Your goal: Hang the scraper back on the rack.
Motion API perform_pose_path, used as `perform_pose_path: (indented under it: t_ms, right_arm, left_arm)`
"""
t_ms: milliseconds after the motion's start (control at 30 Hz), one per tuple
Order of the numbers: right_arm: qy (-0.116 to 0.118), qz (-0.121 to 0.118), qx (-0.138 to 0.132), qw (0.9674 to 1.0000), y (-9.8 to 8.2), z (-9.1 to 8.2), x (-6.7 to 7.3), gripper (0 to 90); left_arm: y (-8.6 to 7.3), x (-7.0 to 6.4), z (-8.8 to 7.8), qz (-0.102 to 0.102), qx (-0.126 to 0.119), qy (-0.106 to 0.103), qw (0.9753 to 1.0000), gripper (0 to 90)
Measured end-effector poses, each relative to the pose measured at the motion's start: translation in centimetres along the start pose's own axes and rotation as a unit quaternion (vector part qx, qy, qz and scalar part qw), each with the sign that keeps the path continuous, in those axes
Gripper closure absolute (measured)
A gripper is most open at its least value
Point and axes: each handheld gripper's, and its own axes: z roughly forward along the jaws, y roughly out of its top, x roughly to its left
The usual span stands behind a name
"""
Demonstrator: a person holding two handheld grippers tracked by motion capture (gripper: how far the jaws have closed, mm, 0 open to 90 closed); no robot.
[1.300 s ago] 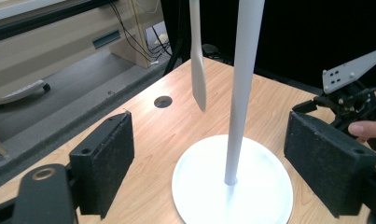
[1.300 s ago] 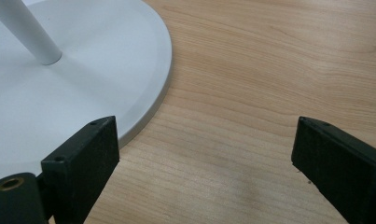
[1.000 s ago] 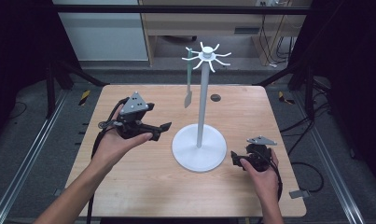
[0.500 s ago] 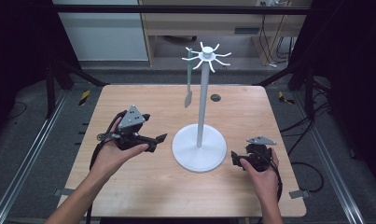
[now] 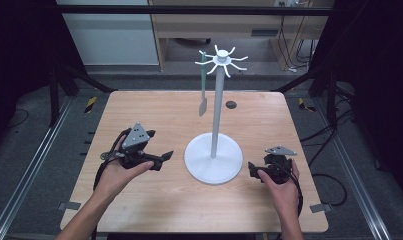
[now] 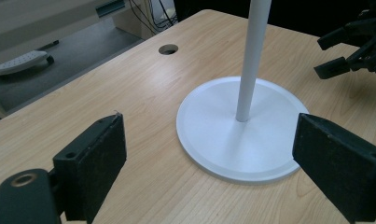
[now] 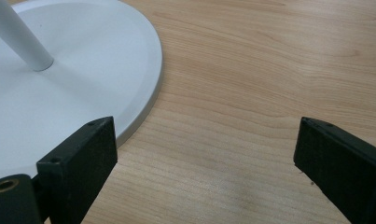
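A white stand (image 5: 218, 100) with a round base (image 5: 212, 161) and a spoked hook top rises from the table's middle. A grey spatula-like utensil (image 5: 203, 100) hangs from one of its hooks. My left gripper (image 5: 161, 159) rests low at the left of the base, open and holding nothing, pointing at the base (image 6: 241, 130). My right gripper (image 5: 252, 171) sits at the right of the base, open and holding nothing, with the base rim (image 7: 143, 112) just before its left jaw. The right gripper (image 6: 349, 46) also appears far off in the left gripper view.
The wooden table (image 5: 159, 115) has a small round hole (image 5: 231, 104) behind the stand. A dark metal frame (image 5: 49, 150) borders the table. Cables lie on the floor at the right. A wooden bench stands beyond the far edge.
My left gripper has come down and back toward the near side of the table. The right gripper has stayed put.
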Motion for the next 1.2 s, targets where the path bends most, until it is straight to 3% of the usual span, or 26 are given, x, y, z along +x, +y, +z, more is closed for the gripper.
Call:
perform_pose_path:
  t_ms: [267,700,867,1200]
  right_arm:
    - [-0.001,0.0,0.002,1.0,0.0,0.0,0.0,6.3]
    - [-0.001,-0.002,0.003,1.0,-0.1,0.0,0.1,6.4]
    - [-0.001,-0.002,0.004,1.0,-0.1,0.0,0.1,6.5]
    - [0.0,-0.004,0.007,1.0,-0.1,0.0,0.1,6.7]
  left_arm:
    - [-1.6,-0.1,0.5,0.002,0.012,0.012,0.9999,3.6]
    - [-5.1,0.1,1.6,0.004,0.04,0.02,0.999,3.5]
    - [-6.2,0.6,1.6,-0.017,0.045,0.016,0.9987,3.8]
    - [-8.4,2.3,1.3,-0.03,0.065,0.035,0.9968,4.5]
